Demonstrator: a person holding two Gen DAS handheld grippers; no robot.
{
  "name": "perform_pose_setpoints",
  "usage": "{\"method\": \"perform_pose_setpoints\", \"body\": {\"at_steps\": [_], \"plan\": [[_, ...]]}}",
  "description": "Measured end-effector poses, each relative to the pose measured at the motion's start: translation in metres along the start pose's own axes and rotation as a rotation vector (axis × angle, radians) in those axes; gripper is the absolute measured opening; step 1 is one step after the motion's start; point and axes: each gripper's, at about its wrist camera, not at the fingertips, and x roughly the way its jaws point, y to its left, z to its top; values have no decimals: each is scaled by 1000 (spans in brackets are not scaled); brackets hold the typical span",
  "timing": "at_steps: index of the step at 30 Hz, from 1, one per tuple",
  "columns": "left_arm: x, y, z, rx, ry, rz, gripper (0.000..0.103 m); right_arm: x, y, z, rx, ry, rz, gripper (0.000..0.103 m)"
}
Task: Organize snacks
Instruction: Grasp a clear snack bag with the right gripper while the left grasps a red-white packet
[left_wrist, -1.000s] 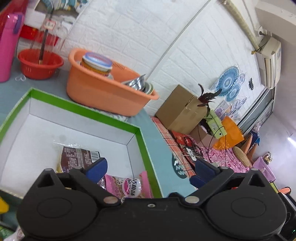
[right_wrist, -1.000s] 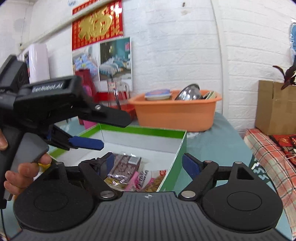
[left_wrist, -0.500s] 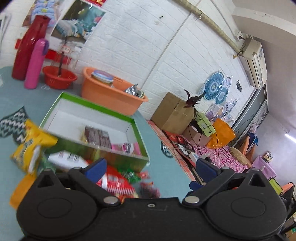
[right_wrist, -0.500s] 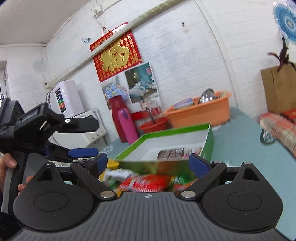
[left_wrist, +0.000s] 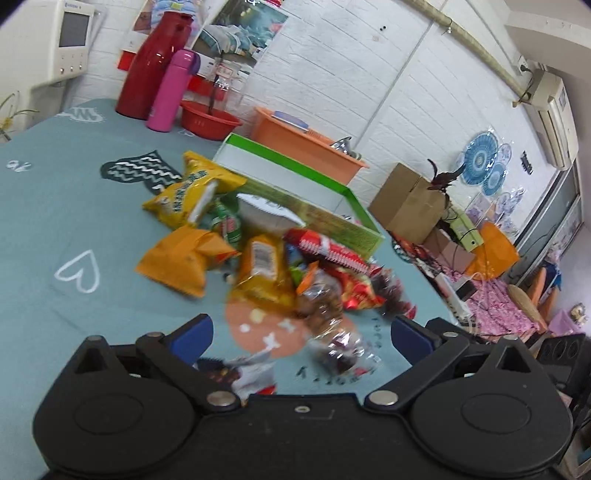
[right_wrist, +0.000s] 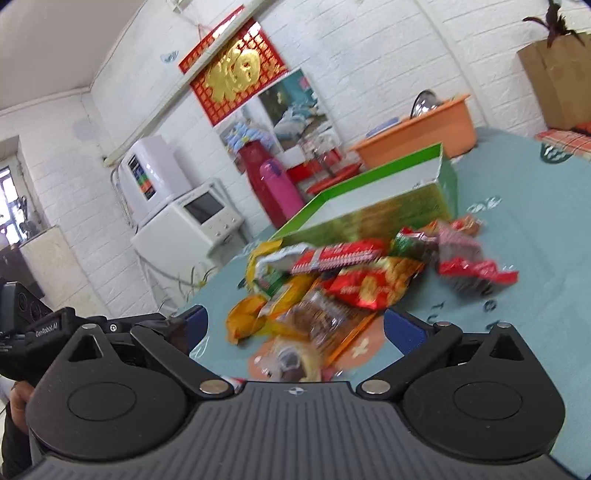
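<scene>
A pile of snack packets (left_wrist: 266, 258) lies on the teal tablecloth in front of a green-rimmed box (left_wrist: 295, 173). It holds yellow and orange bags (left_wrist: 192, 192), a long red packet (left_wrist: 328, 247) and clear wrapped sweets (left_wrist: 332, 343). My left gripper (left_wrist: 301, 332) is open and empty, just short of the pile's near edge. In the right wrist view the pile (right_wrist: 351, 280) and the box (right_wrist: 388, 192) lie ahead. My right gripper (right_wrist: 293, 325) is open and empty over the pile's near packets. The left gripper's body (right_wrist: 44, 328) shows at the left edge.
An orange basin (left_wrist: 303, 144) with dishes stands behind the box. A red basin (left_wrist: 208, 118), a pink flask (left_wrist: 170, 90) and a red flask (left_wrist: 147, 66) stand at the back by the wall. A cardboard box (left_wrist: 406, 199) sits beyond the table's right edge.
Both grippers have pulled back from over the box toward the table's near side. The snack pile, out of view a second ago, now fills the foreground. Both grippers stay open.
</scene>
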Motion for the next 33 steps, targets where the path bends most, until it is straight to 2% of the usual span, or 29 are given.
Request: {"method": "perform_pose_setpoints", "body": {"at_steps": [2,6,12,15,18,20,21,22,24,25,26,27,30,33], "plan": [[3,4,-7,3,22,12,103,5,10,-4,-66,16,-13,103],[12,15,-19,-39,70,38,103,16,28,-12,-210,59,-101,103],[15,22,-26,-40,70,67,103,41,42,-19,-419,112,-169,103],[16,22,-27,-38,57,74,103,54,41,-18,-407,157,-150,103],[18,21,-28,-31,49,67,101,64,40,-21,-408,184,-168,103],[20,21,-28,-20,53,57,80,66,37,-25,-386,206,-170,103],[22,21,-28,-18,58,50,73,67,35,-26,-372,215,-173,96],[24,21,-28,-17,64,39,62,67,34,-27,-362,219,-175,92],[25,20,-28,-16,67,20,62,66,34,-30,-350,205,-178,88],[26,19,-29,-16,63,20,65,66,35,-32,-351,201,-181,88],[26,19,-29,-19,57,17,72,66,36,-33,-354,197,-183,90],[27,19,-30,-24,52,12,74,66,37,-34,-358,188,-189,91],[28,18,-30,-15,48,12,73,69,39,-35,-361,192,-196,103],[27,18,-30,-10,50,10,71,71,42,-35,-384,191,-212,103]]}}
